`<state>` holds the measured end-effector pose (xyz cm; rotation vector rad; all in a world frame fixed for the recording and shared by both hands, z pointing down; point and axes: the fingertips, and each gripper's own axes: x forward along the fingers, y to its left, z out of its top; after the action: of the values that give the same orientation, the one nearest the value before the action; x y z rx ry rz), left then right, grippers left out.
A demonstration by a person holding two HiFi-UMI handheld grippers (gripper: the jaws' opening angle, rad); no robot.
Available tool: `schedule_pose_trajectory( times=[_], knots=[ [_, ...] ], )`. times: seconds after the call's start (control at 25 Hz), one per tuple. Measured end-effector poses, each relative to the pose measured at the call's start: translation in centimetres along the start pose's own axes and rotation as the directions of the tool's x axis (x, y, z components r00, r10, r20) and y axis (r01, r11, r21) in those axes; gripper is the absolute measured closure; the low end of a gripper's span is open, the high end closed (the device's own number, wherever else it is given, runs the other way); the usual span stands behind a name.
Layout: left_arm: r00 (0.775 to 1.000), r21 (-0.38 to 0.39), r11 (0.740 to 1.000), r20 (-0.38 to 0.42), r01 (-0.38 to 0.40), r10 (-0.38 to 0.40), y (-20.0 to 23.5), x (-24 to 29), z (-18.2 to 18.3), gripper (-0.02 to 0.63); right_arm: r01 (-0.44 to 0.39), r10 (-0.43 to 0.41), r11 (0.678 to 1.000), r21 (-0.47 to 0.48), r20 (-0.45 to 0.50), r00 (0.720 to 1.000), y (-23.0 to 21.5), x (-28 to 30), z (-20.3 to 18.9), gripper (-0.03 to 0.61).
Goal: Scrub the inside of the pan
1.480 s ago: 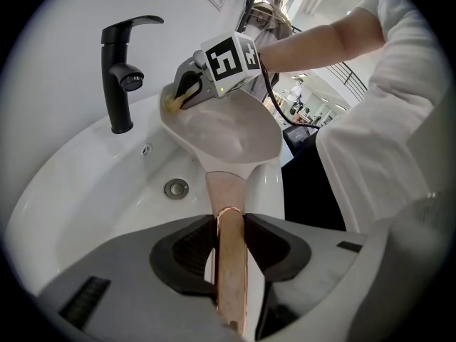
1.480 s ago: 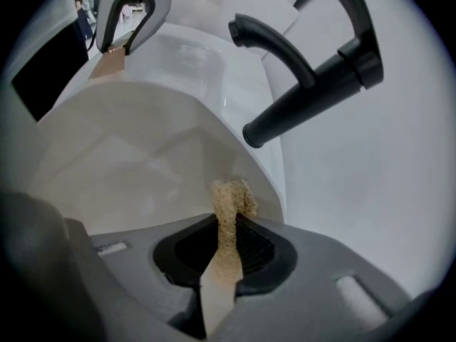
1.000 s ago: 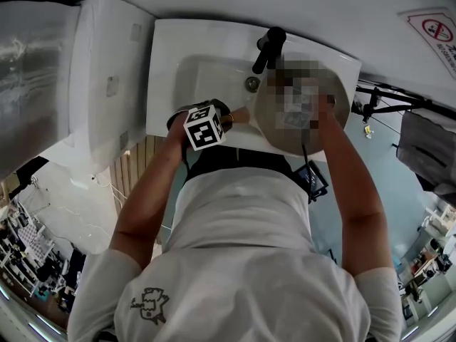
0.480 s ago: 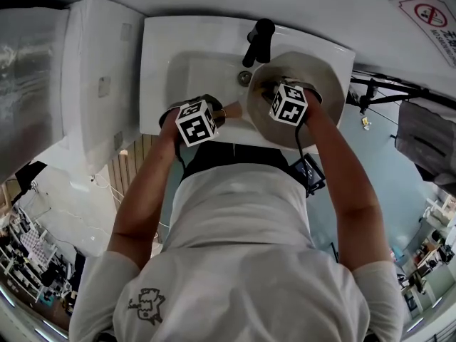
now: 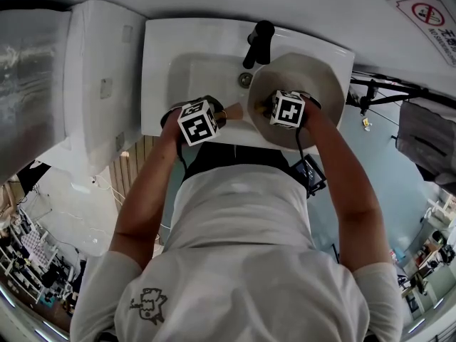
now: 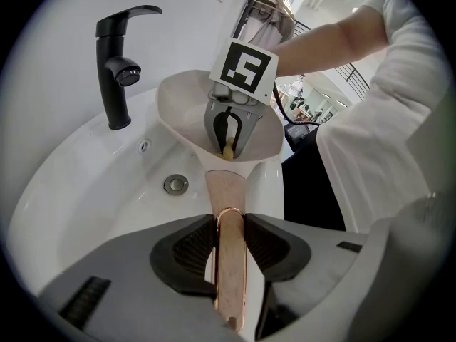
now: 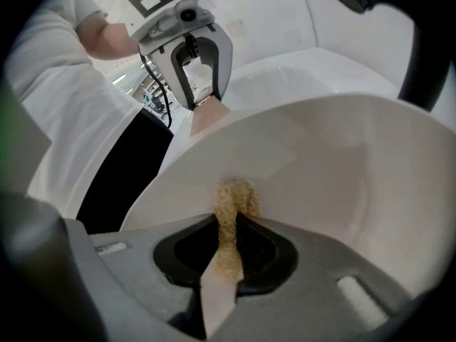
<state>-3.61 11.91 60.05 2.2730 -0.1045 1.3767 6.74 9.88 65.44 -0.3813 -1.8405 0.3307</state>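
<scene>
- left gripper (image 6: 229,239): being kept in same spot as before; fingers (image 6: 187,249) being held clamped on flat, copper-edged wooden handle (image 6: 226,191)
- round beige pan (image 6: 182,109), smooth inside, being held tilted over glossy white sink (image 6: 85,191), beside black faucet (image 6: 117,63)
- right gripper (image 7: 226,246): being shifted leftward inside pan since earlier frame; coarse yellow sponge (image 7: 232,199) being pinched in nearly closed fingers, against pan's inner wall
</scene>
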Motion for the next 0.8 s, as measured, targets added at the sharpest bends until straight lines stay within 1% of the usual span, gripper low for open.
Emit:
schedule_pose_trajectory(
  times=[0.08,0.2,0.32,0.44,0.56,0.64,0.72,0.8],
  knots=[
    [1.000,0.000,1.000,0.003,0.005,-0.005,0.0,-0.1,0.1,0.474,-0.050,0.051,0.998,0.023,-0.054,0.997,0.8,0.2,-1.1,0.515],
    [1.000,-0.003,1.000,0.009,0.007,-0.007,-0.1,-0.2,0.1,0.474,-0.111,0.123,0.989,0.101,-0.131,0.984,2.0,0.0,-2.5,0.515],
    [1.000,0.002,1.000,0.010,0.009,-0.009,-0.1,-0.3,0.2,0.474,-0.164,0.207,0.964,0.210,-0.197,0.958,3.1,0.2,-4.4,0.515],
    [1.000,0.004,1.000,0.015,0.015,-0.015,-0.2,-0.4,0.3,0.474,-0.186,0.276,0.930,0.316,-0.270,0.922,4.2,0.1,-6.4,0.517],
    [1.000,0.002,1.000,0.018,0.019,-0.019,-0.3,-0.4,0.4,0.474,-0.184,0.335,0.895,0.407,-0.341,0.878,5.0,-0.4,-8.4,0.517],
    [1.000,0.001,1.000,0.020,0.022,-0.022,-0.2,-0.5,0.4,0.474,-0.162,0.355,0.877,0.452,-0.382,0.853,5.1,-0.8,-9.6,0.517],
    [0.999,0.003,1.000,0.019,0.026,-0.026,-0.2,-0.5,0.4,0.474,-0.129,0.357,0.871,0.474,-0.432,0.828,5.2,-1.4,-10.9,0.517],
    [0.999,0.005,1.000,0.016,0.029,-0.030,-0.2,-0.6,0.4,0.474,-0.081,0.344,0.878,0.471,-0.505,0.791,5.2,-2.3,-12.3,0.517]
  ],
)
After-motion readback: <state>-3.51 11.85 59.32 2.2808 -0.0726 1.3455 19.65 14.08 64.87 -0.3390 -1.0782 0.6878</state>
